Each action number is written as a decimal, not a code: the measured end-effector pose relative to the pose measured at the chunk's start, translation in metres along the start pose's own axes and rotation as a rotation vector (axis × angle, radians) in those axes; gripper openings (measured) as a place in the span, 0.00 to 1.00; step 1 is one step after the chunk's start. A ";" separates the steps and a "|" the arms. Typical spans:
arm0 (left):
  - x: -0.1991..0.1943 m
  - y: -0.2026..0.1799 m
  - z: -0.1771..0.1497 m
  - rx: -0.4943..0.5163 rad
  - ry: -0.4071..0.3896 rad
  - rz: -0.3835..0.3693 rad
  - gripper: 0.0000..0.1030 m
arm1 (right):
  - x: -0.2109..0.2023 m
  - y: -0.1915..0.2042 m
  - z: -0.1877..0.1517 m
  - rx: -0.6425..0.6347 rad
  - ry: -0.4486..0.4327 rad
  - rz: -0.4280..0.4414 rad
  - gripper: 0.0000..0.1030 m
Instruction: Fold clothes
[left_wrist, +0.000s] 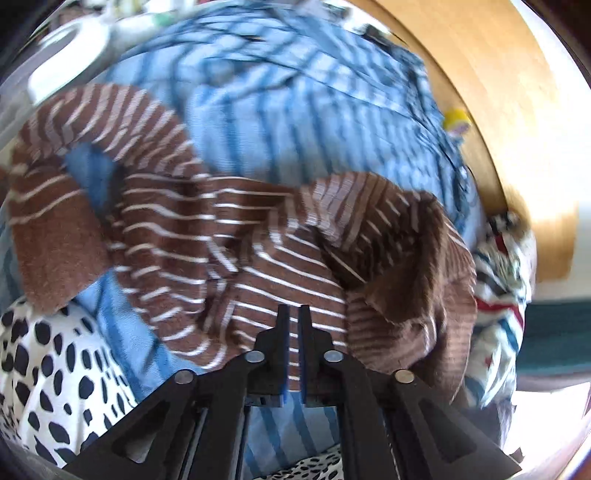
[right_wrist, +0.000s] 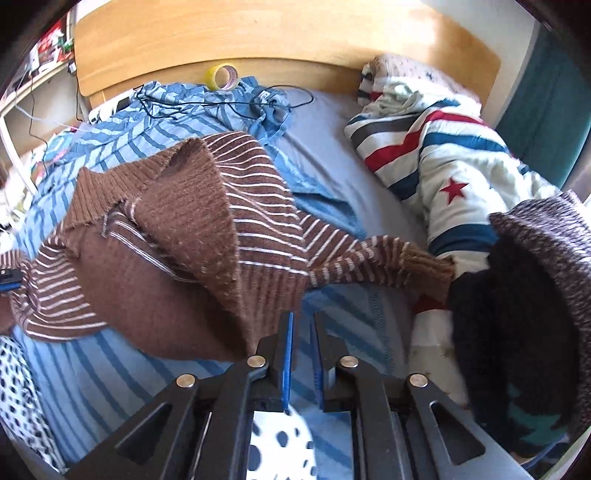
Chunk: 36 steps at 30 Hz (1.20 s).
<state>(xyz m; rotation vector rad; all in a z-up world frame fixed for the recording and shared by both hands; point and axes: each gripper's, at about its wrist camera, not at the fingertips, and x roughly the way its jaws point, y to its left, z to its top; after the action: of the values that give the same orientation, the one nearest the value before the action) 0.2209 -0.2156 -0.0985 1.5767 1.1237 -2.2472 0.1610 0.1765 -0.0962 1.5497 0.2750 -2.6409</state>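
Left wrist view: the left hand-held gripper (left_wrist: 294, 312) sits at the bottom centre of the frame, its jaws standing a narrow gap apart. The brown striped sweater (left_wrist: 229, 236) lies crumpled across the middle of the frame, and its cloth shows through the slot between the blue pads; the pads do not press on it as far as the blurred picture shows. One sleeve curls up into the left of the frame. The sweater rests on a blue striped sheet (left_wrist: 295, 122) that fills the upper half. A white cloth with black spots (left_wrist: 55, 373) fills the lower left. A wooden headboard (left_wrist: 491, 96) curves along the upper right, with a yellow tape roll (left_wrist: 457, 119) just beside it.

Right wrist view: the right hand-held gripper (right_wrist: 302, 317) is at the bottom centre, jaws narrowly apart with nothing clamped; the sweater's (right_wrist: 177, 243) hem hangs just left of the left finger. The sweater spreads over the left and middle of the frame, one sleeve reaching right toward a dark knit garment (right_wrist: 517, 306) at the right edge. A white quilt with red and blue stripes and a red star (right_wrist: 454, 166) lies at the upper right. The tape roll (right_wrist: 221, 76) stands against the headboard (right_wrist: 258, 33) at the top, near a black cable (right_wrist: 258, 99) on the sheet (right_wrist: 110, 369).
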 end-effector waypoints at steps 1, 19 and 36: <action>-0.002 -0.014 -0.003 0.065 -0.030 0.011 0.56 | 0.001 0.002 0.001 0.002 0.002 0.002 0.18; 0.071 -0.138 0.002 0.543 -0.233 0.360 0.27 | 0.022 0.002 0.002 -0.001 0.057 -0.035 0.33; -0.019 0.047 0.044 -0.054 -0.169 0.017 0.13 | 0.018 0.046 0.023 0.028 0.048 0.091 0.45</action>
<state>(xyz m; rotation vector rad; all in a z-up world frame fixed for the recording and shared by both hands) 0.2214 -0.2829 -0.0980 1.3428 1.1107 -2.2700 0.1394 0.1280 -0.1064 1.5952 0.1658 -2.5526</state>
